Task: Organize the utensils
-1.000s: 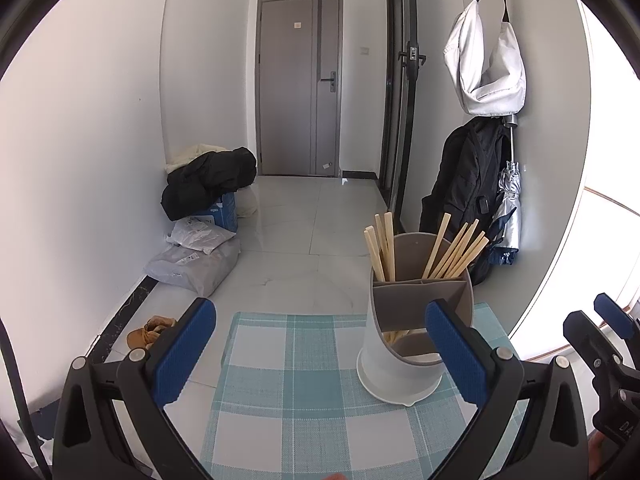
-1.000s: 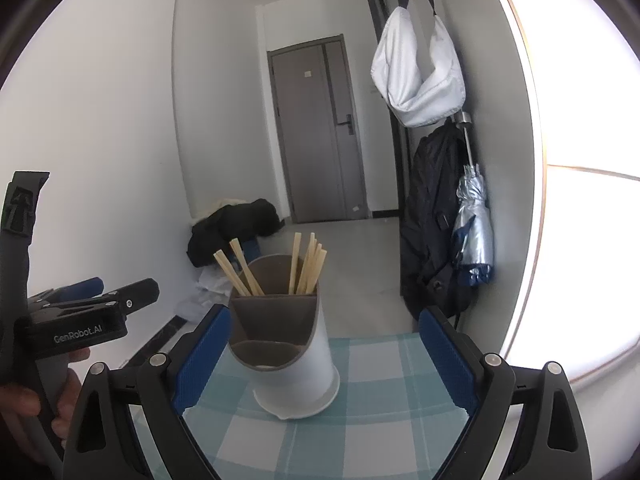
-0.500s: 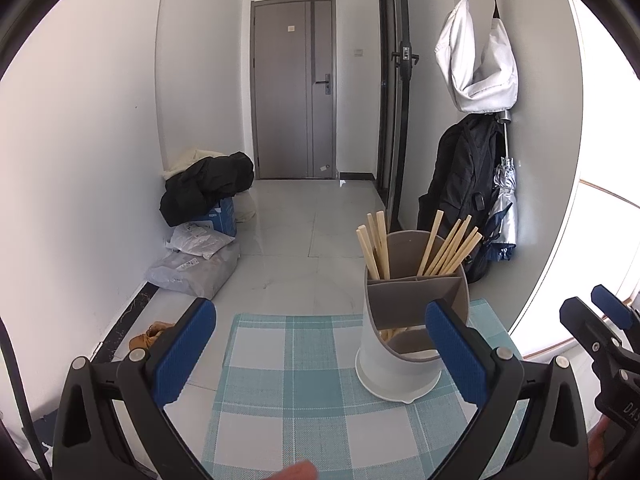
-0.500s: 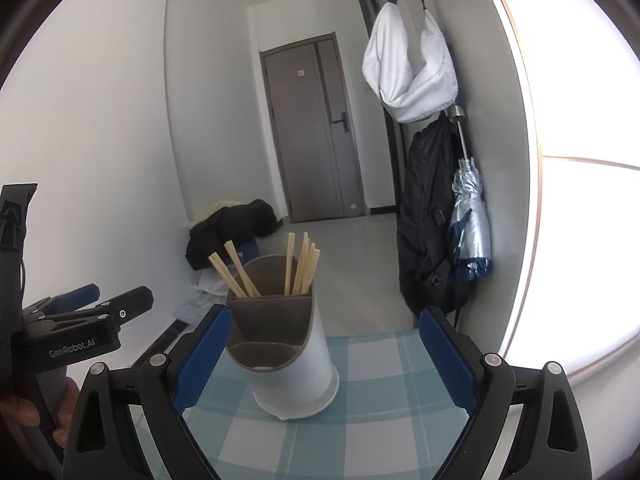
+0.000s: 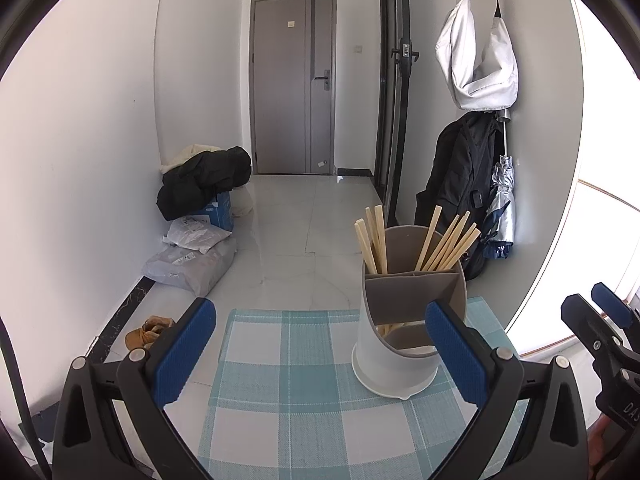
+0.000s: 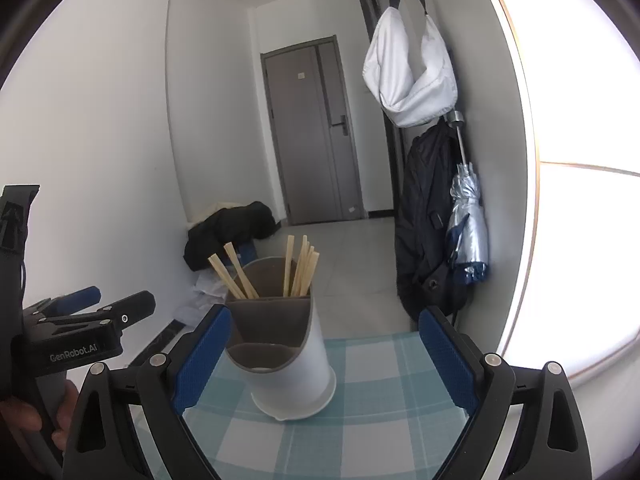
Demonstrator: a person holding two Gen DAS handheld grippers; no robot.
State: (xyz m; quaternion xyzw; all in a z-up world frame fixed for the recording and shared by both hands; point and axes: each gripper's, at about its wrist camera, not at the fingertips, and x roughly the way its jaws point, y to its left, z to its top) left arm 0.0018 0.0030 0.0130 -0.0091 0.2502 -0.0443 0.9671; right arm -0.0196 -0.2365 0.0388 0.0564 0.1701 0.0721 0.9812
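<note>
Left wrist view shows the left tool [image 5: 320, 344] held back over the near edge of the counter [image 5: 296, 404], its blue pads spread wide with nothing between them. The right tool [image 6: 324, 350] is equally wide open and empty, raised a little above the checked cloth. Both look pulled back, I'd say, because there is nothing loose left to pick up: no chopstick lies on the cloth that I can see. The utensil holder [image 5: 400, 336] stands upright toward the right side of the counter, and the chopsticks [image 5: 444, 244] lean in its two rear compartments, a few on one side and a larger bunch on the other. The front compartment looks empty. Sorting seems about finished.
</note>
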